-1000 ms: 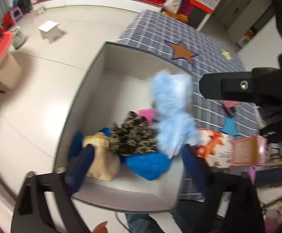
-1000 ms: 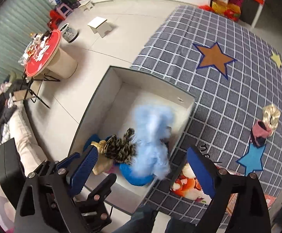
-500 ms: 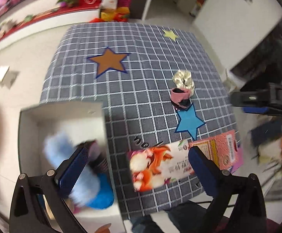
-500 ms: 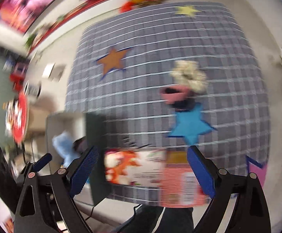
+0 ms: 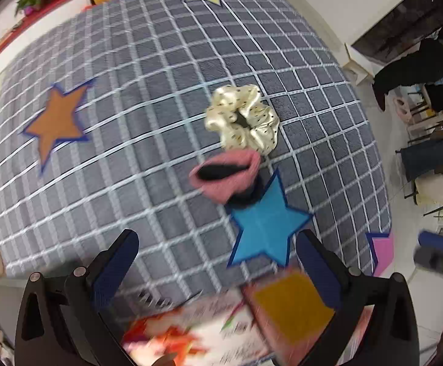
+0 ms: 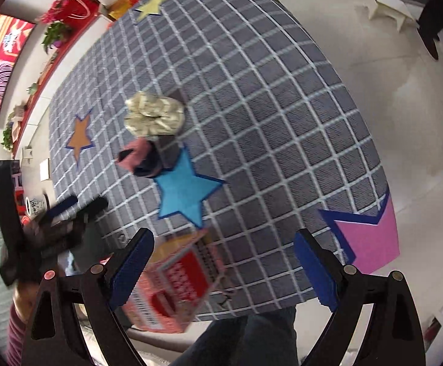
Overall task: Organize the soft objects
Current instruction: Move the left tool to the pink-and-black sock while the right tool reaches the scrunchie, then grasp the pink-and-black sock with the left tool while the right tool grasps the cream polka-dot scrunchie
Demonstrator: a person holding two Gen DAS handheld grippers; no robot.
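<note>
Grey grid rug [image 5: 160,97] w/ star patches; cream scrunchie [image 5: 243,120] touching pink one [image 5: 226,175], mid-rug. Both my grippers, left [image 5: 216,270] & right [image 6: 224,267], jaws wide, empty

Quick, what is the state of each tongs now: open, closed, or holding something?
Left tongs: open, holding nothing.
Right tongs: open, holding nothing.

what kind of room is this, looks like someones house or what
Probably a home living room: a checked play mat with stars on a tiled floor, potted plants along a red ledge, and clothes draped over a chair.
</note>
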